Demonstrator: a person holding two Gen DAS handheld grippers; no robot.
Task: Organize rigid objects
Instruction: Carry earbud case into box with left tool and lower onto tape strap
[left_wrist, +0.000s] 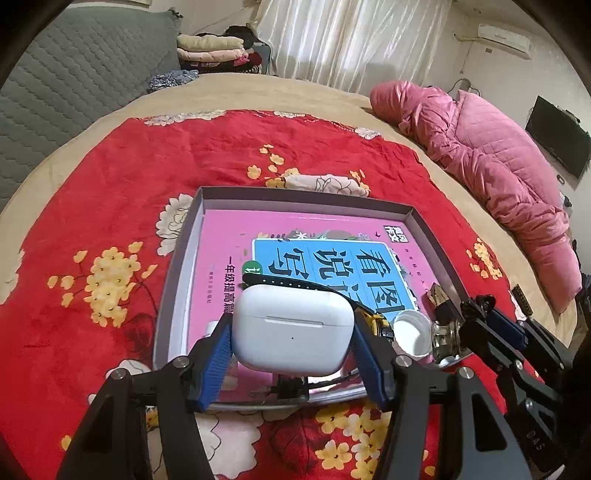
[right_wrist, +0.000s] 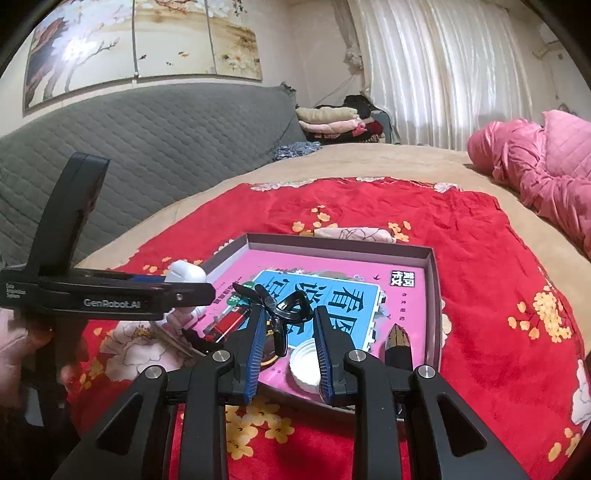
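Here, a shallow grey tray (left_wrist: 417, 218) lies on a red flowered blanket (left_wrist: 110, 192) spread over a bed. A pink book (left_wrist: 295, 236) with a blue panel covers the tray floor.

The left hand-held gripper (left_wrist: 291, 332) pinches a white earbud case (left_wrist: 291, 325) between its blue pads, held above the tray's near edge. In the right wrist view the case (right_wrist: 184, 273) sits over the tray's left edge, gripped by the left hand-held gripper (right_wrist: 173, 286).

The right hand-held gripper (right_wrist: 288, 332) hovers over the tray's near edge with nothing between its pads. A narrow gap shows between its jaws, which stand nearly pressed together.

Near that edge lie a white cap (right_wrist: 304, 365), a black strap (right_wrist: 291, 306), and a dark pointed object (right_wrist: 397, 343) toward the near right corner. A red item (right_wrist: 229, 321) lies toward the near left corner.

A pink quilted coat (left_wrist: 480, 147) rests on the bed's right side, well apart from the tray
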